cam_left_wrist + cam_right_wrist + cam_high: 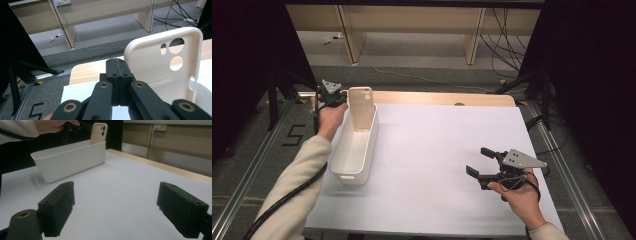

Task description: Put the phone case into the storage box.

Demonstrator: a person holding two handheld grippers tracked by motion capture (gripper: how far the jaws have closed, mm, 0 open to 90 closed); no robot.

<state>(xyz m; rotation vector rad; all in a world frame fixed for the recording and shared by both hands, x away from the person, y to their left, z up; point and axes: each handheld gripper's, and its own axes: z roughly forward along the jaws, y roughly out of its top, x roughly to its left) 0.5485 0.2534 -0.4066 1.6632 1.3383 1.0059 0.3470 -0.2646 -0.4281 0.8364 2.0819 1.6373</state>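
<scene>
A cream phone case (pixel 361 107) stands upright at the far end of a long white bin (pixel 349 175), leaning on its end wall, camera holes at the top. My left gripper (pixel 332 95) hovers just left of the case's top edge. Its jaws are pressed together with nothing between them (pixel 116 65), and the case (pixel 155 67) rises beside them to the right. My right gripper (pixel 479 161) rests low over the white mat at the near right, jaws wide apart and empty (pixel 122 207). From there the bin (pixel 70 162) and case (pixel 98 132) lie far off.
A white mat (pixel 437 150) covers the wooden table (pixel 437 97), whose far edge shows bare. Beyond it are grey floor, pale furniture legs (pixel 472 35) and loose cables (pixel 507 45). Black frame posts (pixel 274 95) and metal rails flank the table.
</scene>
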